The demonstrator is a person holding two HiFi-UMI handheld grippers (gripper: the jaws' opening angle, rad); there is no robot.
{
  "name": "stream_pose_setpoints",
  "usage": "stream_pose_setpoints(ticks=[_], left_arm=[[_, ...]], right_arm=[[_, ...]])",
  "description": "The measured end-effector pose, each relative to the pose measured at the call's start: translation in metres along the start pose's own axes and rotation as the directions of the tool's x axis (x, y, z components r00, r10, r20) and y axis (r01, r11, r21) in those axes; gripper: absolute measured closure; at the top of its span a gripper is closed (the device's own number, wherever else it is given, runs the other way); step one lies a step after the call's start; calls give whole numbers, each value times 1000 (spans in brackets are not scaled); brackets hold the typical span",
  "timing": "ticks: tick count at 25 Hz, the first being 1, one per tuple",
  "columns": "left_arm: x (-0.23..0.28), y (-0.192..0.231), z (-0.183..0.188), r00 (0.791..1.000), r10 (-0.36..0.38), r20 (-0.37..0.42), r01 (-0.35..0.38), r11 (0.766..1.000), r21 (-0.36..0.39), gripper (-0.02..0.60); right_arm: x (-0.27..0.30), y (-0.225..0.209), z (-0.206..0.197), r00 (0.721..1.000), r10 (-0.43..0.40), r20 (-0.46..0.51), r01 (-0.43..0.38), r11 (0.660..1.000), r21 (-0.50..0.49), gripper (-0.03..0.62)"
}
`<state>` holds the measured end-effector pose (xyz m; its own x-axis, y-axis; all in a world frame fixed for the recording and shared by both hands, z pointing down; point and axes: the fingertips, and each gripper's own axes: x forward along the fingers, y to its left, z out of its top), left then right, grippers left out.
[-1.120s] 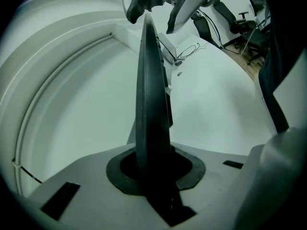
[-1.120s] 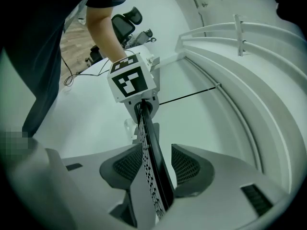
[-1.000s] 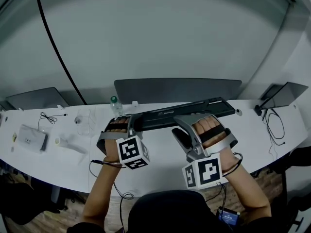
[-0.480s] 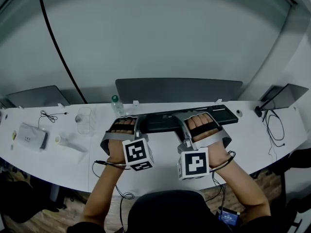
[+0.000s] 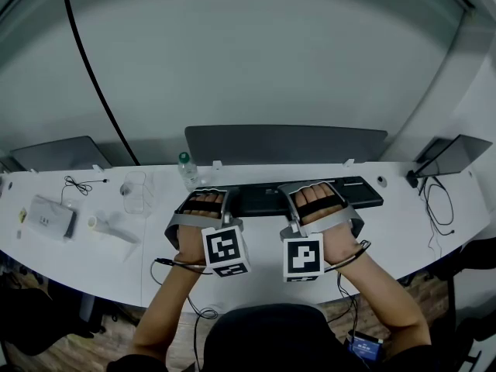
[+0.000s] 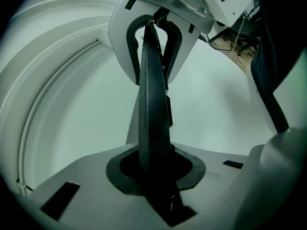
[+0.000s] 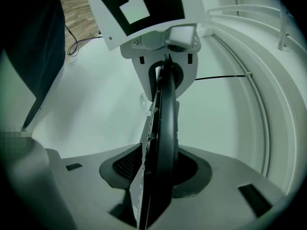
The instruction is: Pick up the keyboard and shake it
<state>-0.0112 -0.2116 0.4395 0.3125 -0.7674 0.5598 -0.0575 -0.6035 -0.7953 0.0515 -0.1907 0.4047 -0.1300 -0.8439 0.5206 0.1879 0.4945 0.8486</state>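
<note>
A long black keyboard [image 5: 263, 199] is held level just above the white desk [image 5: 256, 258], in front of the person. My left gripper [image 5: 211, 201] is shut on its left part and my right gripper [image 5: 311, 196] is shut on its right part. In the left gripper view the keyboard [image 6: 153, 123] runs edge-on between the jaws of my left gripper [image 6: 154, 169], towards the other gripper at the far end. The right gripper view shows the keyboard [image 7: 164, 128] the same way, clamped in my right gripper [image 7: 158, 174], its keys facing left.
A dark monitor [image 5: 285, 142] lies behind the keyboard, with a small bottle [image 5: 184, 169] and a clear cup [image 5: 133, 192] at its left. Laptops stand at the far left [image 5: 58, 155] and far right [image 5: 453, 152]. A white box [image 5: 48, 219] and cables [image 5: 438, 200] lie near the desk ends.
The keyboard's raised right end has come down, so it went from tilted to level. The right gripper sank and drew nearer the left one. The left gripper hardly moved.
</note>
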Motion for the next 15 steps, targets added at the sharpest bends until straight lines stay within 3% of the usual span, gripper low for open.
stream_pose_setpoints(ticks=[9, 15], left_arm=[[0, -5, 7, 1000, -10, 26, 10, 1000, -2, 480], [0, -2, 10, 999, -5, 44, 6, 1000, -5, 480]], right_arm=[[0, 15, -9, 996, 80, -38, -78, 996, 50, 461], [1, 14, -11, 996, 80, -45, -76, 992, 99, 503]])
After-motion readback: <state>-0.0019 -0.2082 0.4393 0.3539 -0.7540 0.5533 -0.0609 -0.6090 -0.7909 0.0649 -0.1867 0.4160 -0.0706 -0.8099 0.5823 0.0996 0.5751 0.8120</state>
